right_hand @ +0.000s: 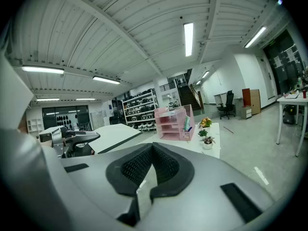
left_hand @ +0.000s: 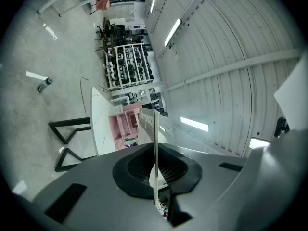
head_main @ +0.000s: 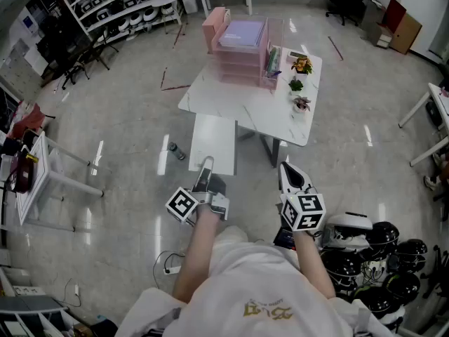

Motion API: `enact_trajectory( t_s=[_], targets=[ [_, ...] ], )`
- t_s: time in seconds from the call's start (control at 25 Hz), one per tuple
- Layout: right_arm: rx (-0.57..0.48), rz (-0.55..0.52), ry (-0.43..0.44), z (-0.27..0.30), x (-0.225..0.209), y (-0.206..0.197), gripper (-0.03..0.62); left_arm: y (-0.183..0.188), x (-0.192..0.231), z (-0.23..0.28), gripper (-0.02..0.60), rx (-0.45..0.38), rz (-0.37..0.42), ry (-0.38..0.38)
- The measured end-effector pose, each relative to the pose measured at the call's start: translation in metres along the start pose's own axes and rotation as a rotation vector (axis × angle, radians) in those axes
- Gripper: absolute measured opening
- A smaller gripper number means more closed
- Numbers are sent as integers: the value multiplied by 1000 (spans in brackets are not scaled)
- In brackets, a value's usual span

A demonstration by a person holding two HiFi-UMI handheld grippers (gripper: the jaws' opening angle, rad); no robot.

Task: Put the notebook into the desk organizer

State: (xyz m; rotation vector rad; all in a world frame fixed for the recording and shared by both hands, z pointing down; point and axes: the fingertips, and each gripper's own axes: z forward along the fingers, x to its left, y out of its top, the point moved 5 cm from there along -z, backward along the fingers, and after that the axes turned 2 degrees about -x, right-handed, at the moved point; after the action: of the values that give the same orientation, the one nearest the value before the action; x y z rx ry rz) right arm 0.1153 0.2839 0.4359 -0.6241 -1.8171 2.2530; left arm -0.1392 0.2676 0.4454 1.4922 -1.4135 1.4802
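Head view puts me well back from the table [head_main: 245, 107] bearing the pink desk organizer [head_main: 238, 44], left gripper [head_main: 205, 174] holding the white notebook [head_main: 214, 142] out ahead; left gripper view shows my fingers [left_hand: 134, 170] pinching it edge-on, presumably for the carry; right gripper view shows the right gripper [right_hand: 153, 146] pressed together, empty, spare.

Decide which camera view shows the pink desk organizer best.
The right gripper view: the desk organizer faces it, shelves open. The head view shows it from above; the left gripper view shows it small and sideways, beside the notebook.
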Motion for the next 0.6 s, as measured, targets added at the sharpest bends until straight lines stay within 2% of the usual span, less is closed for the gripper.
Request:
enact_trajectory(
  t_s=[0.28, 0.6],
  targets=[
    [-4, -7, 4, -9, -2, 0, 9, -7, 1, -9, 25, -7, -19, 17],
    [-9, 25, -7, -1, -13, -3, 9, -4, 11, 4, 25, -3, -19, 28]
  ],
)
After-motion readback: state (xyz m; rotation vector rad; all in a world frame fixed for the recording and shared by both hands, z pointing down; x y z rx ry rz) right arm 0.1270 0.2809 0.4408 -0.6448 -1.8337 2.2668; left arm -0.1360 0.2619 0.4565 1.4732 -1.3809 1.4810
